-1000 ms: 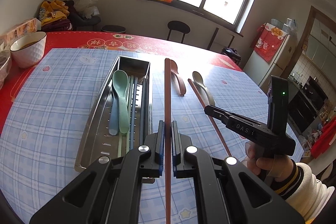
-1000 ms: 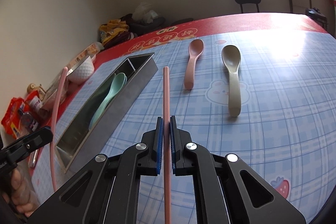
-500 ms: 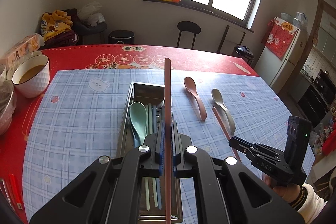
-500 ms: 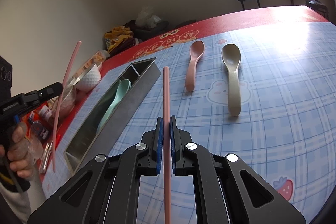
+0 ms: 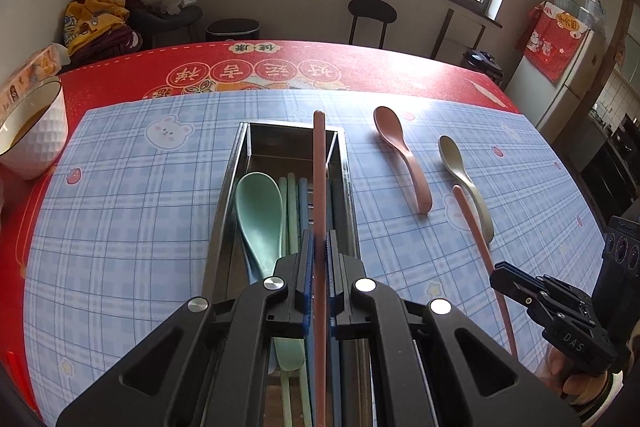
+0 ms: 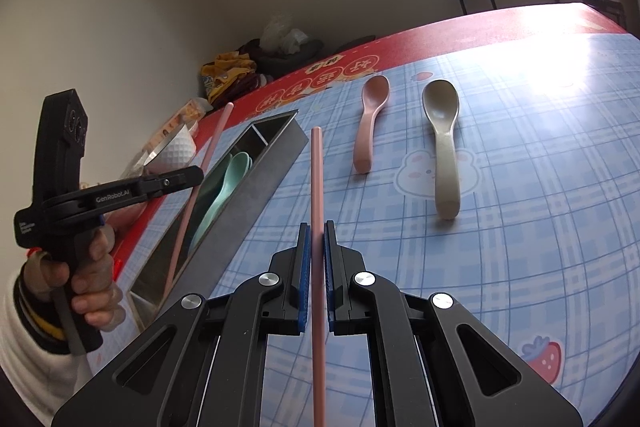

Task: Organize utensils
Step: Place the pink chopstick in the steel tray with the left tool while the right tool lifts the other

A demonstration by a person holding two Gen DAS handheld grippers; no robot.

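Left wrist view: left claw (image 5: 318, 259) clamps pink chopstick (image 5: 319, 171), now swung over steel tray (image 5: 224, 211).
Right claw (image 6: 316, 259): grips second pink chopstick (image 6: 317, 183) above bench (image 6: 540, 187).
Meaning: drop-in probably next.

Long stainless-steel utensil tray (image 5: 224, 203) on the tabletop (image 5: 120, 227); inside it, a mint-green plastic spoon (image 5: 258, 215) left of several pale chopsticks (image 5: 294, 207). Right of the tray, side by side: pink plastic spoon (image 5: 402, 151), then beige plastic spoon (image 5: 464, 175). White dimpled ceramic bowl (image 5: 36, 143) at far left.
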